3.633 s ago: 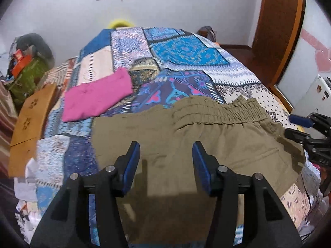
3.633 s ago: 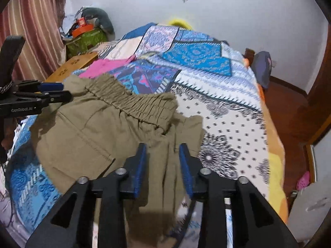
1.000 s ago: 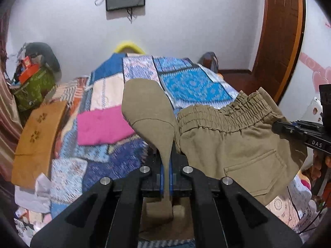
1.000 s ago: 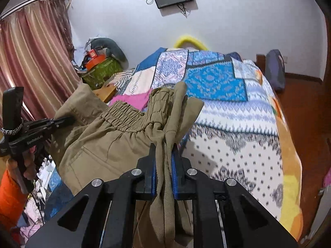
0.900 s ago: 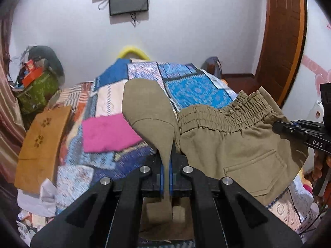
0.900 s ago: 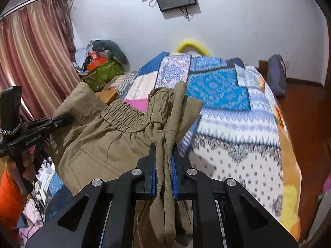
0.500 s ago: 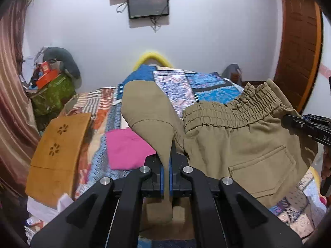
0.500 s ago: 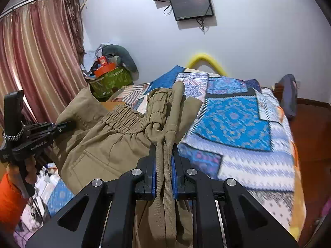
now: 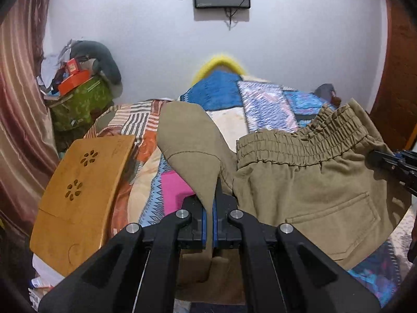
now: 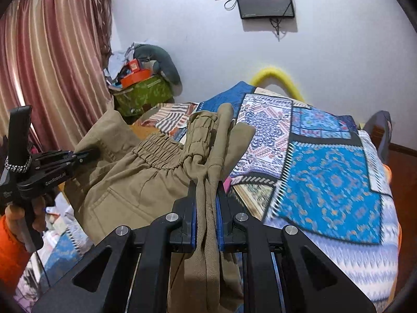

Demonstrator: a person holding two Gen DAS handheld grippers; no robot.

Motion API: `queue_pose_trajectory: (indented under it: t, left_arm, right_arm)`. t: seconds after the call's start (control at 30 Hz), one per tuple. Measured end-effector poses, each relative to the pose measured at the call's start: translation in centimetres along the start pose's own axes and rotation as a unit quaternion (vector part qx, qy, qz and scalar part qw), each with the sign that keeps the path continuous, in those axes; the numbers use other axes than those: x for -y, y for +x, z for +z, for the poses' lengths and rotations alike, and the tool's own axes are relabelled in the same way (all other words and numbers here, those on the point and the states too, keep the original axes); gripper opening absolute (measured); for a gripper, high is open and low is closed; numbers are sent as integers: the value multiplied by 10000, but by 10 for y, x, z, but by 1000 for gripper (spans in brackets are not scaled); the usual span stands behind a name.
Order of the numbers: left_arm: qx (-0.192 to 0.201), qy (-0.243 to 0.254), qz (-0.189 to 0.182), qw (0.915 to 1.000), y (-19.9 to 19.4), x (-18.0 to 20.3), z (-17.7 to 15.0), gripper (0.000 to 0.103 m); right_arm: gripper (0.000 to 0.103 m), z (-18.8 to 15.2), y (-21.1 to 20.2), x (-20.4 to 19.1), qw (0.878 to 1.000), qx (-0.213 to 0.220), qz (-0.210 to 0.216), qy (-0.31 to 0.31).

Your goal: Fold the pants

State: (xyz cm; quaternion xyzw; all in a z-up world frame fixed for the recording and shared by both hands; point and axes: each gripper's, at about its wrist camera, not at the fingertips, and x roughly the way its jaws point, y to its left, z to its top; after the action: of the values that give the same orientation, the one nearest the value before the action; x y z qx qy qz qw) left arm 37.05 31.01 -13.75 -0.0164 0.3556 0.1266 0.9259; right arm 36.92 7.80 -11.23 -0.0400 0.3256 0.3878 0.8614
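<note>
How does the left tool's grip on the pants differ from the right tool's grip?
The left tool pinches one thin, flat flap of the pants; the right tool clamps a thick, bunched bundle. The left tool's jaws nearly meet; the right tool's jaws stand wider apart. Both are shut on the pants, lifted above the bed.

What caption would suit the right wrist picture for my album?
Right gripper clamps bunched khaki pants above a patchwork bed while the left gripper holds the other side.

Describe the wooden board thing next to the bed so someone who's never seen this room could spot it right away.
Start at the patchwork bedspread and look along its curtain-side edge, below the green bag. The wooden board leans there, tilted. It is the only plain honey-coloured surface around, with two flower-shaped cutouts in it.
</note>
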Motion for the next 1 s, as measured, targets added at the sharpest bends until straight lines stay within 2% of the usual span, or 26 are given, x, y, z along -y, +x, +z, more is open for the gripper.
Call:
queue_pose_trajectory:
  t: [0.23, 0.4, 0.47, 0.53, 0.6, 0.63, 0.7, 0.83, 1.0]
  left_arm:
    - [-425, -53, 23, 9991, 82, -20, -5, 3]
    - [-933, 0, 211, 9954, 139, -26, -25, 3]
    - [-1037, 40, 276, 9942, 150, -28, -37, 4]
    - [-1151, 82, 326, 9928, 159, -31, -50, 10]
    - [-1268, 46, 355, 9913, 163, -34, -58, 15]
    - [-1301, 12, 376, 9908, 164, -36, -60, 17]
    - [-1307, -28, 466, 9903, 162, -39, -62, 25]
    - [-1435, 36, 579, 9879, 145, -44, -65, 26]
    - [-1427, 97, 639, 9877, 103, -46, -62, 26]
  right_arm:
    - [10, -5, 62, 1, 9993, -344, -167, -44]
    - [10, -14, 101, 6, 9960, -801, -355, -187]
    - [10, -19, 110, 5, 9935, -974, -482, -336]
    - [11, -22, 111, 8, 9922, -1076, -530, -343]
    - [15, -25, 111, 14, 9913, -1194, -520, -186]
    - [23, -26, 112, 18, 9900, -1295, -545, -76]
    - [28, -29, 112, 21, 9881, -1396, -639, -43]
    - [47, -34, 96, 24, 9864, -1460, -756, 12]
    - [51, -29, 64, 21, 9868, -1427, -755, 118]
